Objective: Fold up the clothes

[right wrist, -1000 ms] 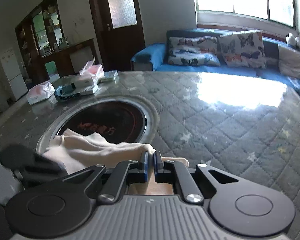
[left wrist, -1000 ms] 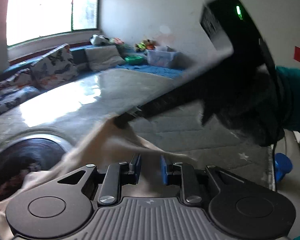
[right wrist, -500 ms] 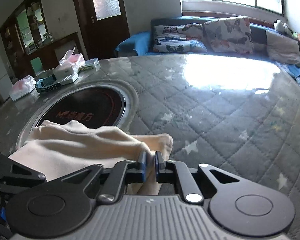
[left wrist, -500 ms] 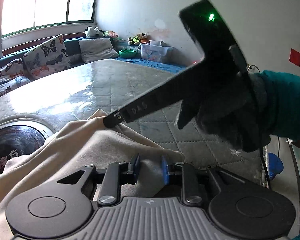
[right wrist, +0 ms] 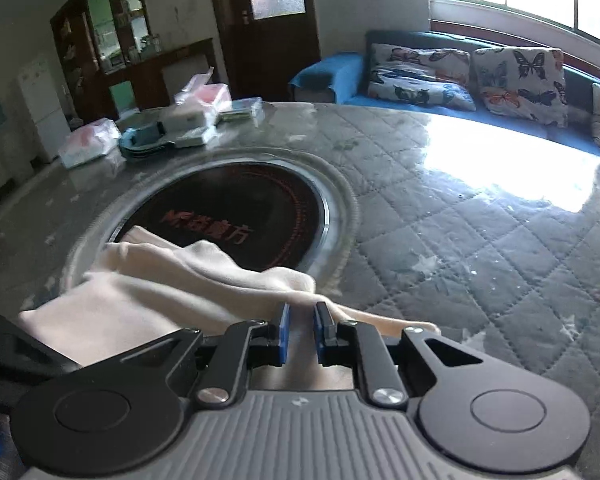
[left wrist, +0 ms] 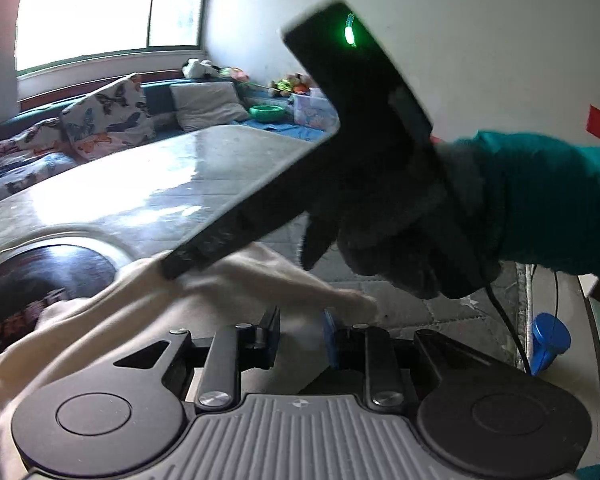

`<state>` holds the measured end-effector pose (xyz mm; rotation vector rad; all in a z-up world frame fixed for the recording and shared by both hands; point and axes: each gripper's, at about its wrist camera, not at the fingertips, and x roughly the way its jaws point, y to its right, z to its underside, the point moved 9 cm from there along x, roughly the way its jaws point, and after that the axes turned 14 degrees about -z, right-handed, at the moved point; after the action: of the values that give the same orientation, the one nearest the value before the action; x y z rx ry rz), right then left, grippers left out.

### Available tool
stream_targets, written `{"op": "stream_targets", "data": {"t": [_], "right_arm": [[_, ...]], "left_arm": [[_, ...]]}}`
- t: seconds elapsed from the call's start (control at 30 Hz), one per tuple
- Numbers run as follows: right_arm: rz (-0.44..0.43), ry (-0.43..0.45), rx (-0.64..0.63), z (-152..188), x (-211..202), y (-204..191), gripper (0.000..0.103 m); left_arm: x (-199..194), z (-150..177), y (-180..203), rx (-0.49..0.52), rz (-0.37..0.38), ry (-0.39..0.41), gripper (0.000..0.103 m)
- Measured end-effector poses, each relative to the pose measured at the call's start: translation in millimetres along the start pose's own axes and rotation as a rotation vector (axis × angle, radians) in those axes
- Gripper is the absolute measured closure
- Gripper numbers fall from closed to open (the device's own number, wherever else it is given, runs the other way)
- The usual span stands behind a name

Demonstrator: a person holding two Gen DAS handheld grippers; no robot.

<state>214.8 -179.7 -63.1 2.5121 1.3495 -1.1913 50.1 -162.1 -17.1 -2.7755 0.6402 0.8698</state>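
Mid-fold, cream garment on quilted table.
L gripper jaws apart over cloth, released; R gripper slightly apart w/ fabric between, prob. easing off hem.

The right gripper and its gloved hand are motion-blurred and hide the counter from 12 to 3 o'clock, while the cream garment runs under each device's body and off the frame at 8 o'clock.
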Motion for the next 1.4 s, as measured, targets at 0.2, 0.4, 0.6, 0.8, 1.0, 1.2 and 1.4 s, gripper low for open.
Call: {"op": "stream_targets", "data": {"t": [0.2, 0.4, 0.6, 0.8, 1.0, 1.2, 1.4], "right_arm": [[-0.003, 0.037, 0.046, -0.2, -6.0, 2.0, 0.09], [-0.038, 0.046, 0.014, -8.7, -2.4, -17.6, 0.089], [-0.006, 0.01, 0.018, -5.9, 20.7, -14.6, 0.09], [-0.05, 0.01, -0.035, -14.7, 17.1, -43.8, 0.088], [-0.087, -0.034, -0.065, -14.2, 50.6, -66.5, 0.088], [-0.085, -0.005, -0.045, -23.4, 65.6, -67.1, 0.088], [-0.091, -0.012, -0.09, -28.2, 73.6, -81.3, 0.087]], "left_arm": [[-14.6, 10.3, -42.0, -0.072, -0.089, -0.015, 0.077], [-31.3, 20.4, -85.1, -0.148, -0.189, -0.029, 0.076], [-40.0, 43.3, -103.4, -0.184, -0.246, -0.077, 0.076], [-50.0, 45.6, -103.8, -0.202, -0.248, -0.059, 0.073], [-45.4, 49.6, -106.6, -0.214, -0.245, -0.058, 0.073], [-47.1, 52.3, -104.8, -0.209, -0.242, -0.054, 0.072], [-51.8, 50.8, -108.2, -0.22, -0.24, -0.051, 0.072]]}}
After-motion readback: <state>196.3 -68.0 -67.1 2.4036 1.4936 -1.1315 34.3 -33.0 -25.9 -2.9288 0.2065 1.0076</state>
